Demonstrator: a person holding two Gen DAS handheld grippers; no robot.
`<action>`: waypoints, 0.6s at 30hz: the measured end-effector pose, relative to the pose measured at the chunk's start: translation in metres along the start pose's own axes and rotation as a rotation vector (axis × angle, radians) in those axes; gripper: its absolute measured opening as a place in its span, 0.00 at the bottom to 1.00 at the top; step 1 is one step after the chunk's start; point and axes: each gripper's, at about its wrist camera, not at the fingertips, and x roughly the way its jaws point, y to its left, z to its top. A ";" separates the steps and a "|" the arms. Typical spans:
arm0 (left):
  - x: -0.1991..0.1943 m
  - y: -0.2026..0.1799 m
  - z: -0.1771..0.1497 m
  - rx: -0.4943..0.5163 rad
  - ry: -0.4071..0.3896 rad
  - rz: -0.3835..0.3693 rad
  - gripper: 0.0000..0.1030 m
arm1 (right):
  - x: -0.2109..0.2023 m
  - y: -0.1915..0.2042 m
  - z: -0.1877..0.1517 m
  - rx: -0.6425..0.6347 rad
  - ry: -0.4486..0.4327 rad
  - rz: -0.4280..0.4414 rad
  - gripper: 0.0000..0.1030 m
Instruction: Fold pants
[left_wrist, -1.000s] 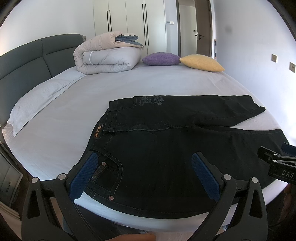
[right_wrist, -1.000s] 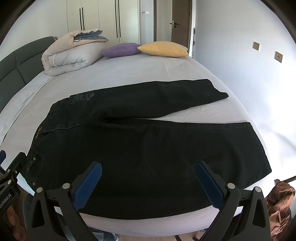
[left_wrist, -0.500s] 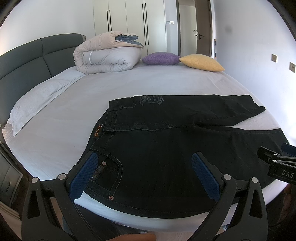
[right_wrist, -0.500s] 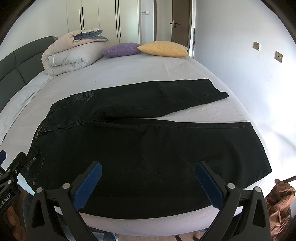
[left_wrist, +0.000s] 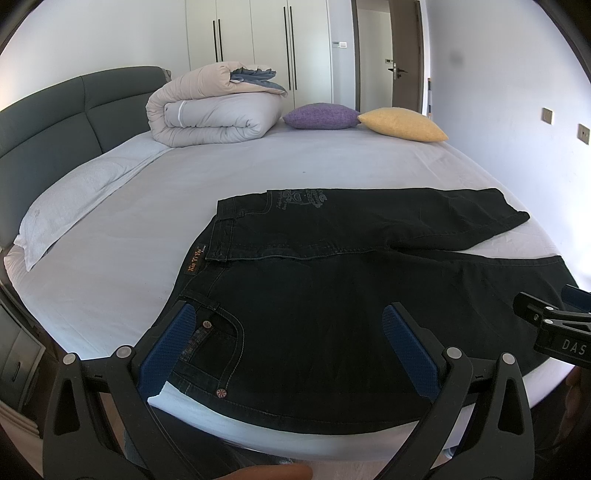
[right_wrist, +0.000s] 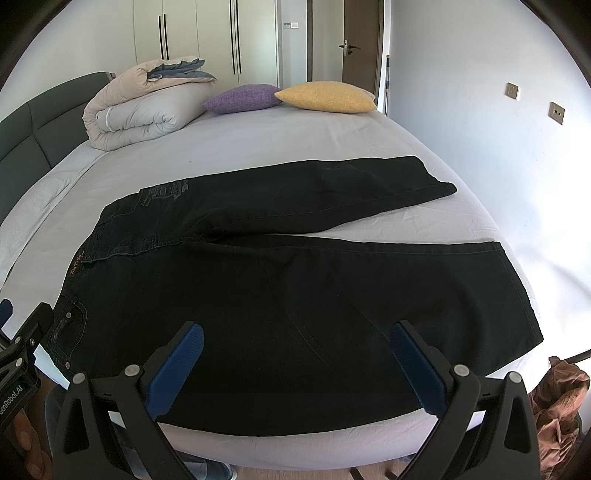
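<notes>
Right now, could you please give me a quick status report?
Left tool open, right tool open, both empty. Black pants flat on bed, unfolded, legs splayed. Nothing on them.

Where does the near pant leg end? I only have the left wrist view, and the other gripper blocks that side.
Observer: In the right wrist view the near leg's hem lies flat close to the bed's right edge, fully on the sheet.
Operator: Anything beyond that edge I should know about?
Observer: Yes, a brown crumpled cloth sits off the bed, below the hem corner.
Operator: Is the right gripper holding anything?
Observer: No. The right gripper is open above the pants; its blue pads are wide apart with nothing between them.
</notes>
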 end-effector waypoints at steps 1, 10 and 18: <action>0.000 0.000 0.000 0.000 0.000 0.000 1.00 | 0.000 0.000 0.001 -0.001 0.000 0.000 1.00; 0.001 -0.001 -0.002 0.000 0.001 -0.001 1.00 | -0.001 -0.001 0.002 -0.001 0.000 0.001 1.00; 0.001 -0.003 -0.005 0.000 0.003 -0.003 1.00 | 0.003 0.000 0.001 -0.001 0.002 0.000 1.00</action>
